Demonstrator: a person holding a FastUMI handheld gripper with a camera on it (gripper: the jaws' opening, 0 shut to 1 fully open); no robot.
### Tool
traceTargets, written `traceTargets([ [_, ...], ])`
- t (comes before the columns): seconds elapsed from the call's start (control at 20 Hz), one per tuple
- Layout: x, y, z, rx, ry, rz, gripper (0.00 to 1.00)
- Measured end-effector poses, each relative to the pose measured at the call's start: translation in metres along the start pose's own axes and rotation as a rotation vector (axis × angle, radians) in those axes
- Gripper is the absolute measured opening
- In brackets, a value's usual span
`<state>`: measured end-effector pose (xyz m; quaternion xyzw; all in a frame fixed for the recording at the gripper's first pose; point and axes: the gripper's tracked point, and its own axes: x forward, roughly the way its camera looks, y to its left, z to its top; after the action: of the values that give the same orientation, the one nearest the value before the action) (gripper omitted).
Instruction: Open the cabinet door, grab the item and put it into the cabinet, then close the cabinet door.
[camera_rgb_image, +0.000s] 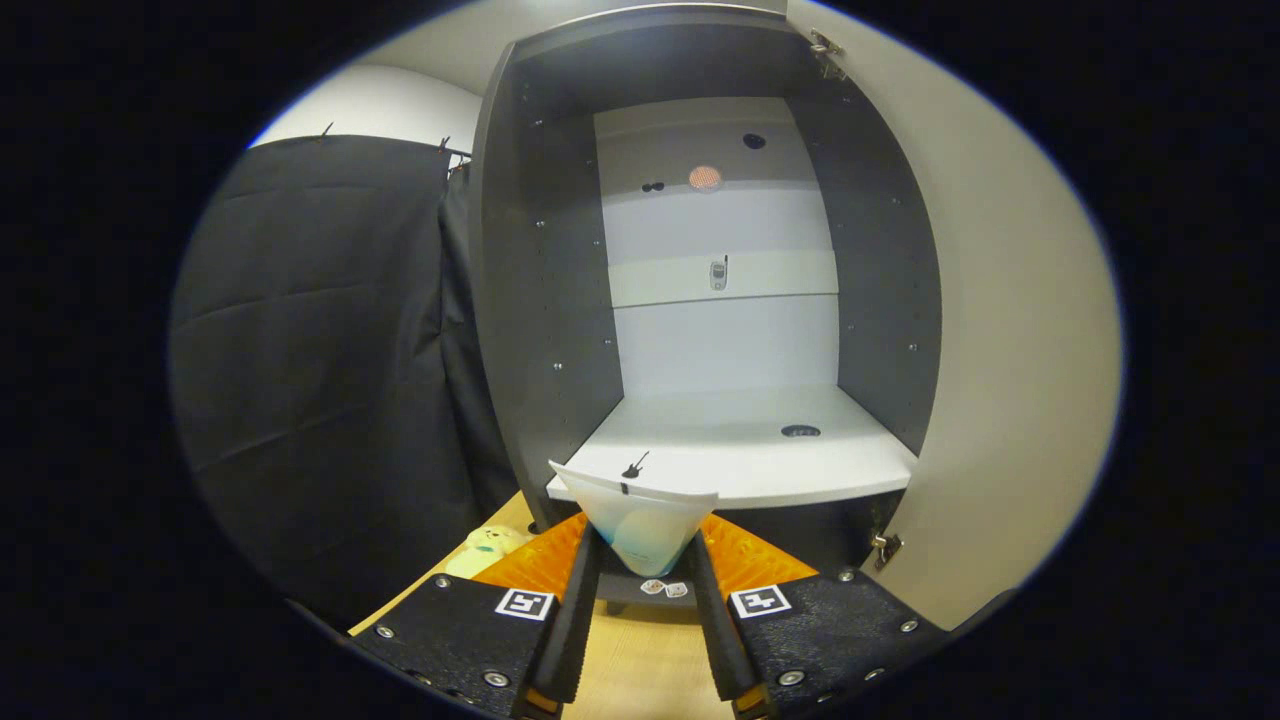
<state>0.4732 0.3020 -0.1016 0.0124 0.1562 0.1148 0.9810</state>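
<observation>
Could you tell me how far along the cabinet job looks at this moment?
Done: the cabinet door stands swung open on its hinges. In hand: the tool is shut on a white pouch, held just in front of the white shelf. Left: set the pouch on the shelf, let go, draw back and close the door.

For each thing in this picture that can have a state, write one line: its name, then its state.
Cabinet door: swung open.
Cabinet: open, its shelf bare.
Gripper: shut on the white packet.
White packet: held between the fingers, just before the shelf edge.
Plush toy: lying on the wooden table.
</observation>
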Motion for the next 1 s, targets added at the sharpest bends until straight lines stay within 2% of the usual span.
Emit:
traceTargets([
  [0.45, 0.062, -0.008, 0.039, -0.034, 0.027, -0.026, 0.50],
  [1.0, 0.129, -0.034, 0.022, -0.071, 0.182, -0.092, 0.51],
])
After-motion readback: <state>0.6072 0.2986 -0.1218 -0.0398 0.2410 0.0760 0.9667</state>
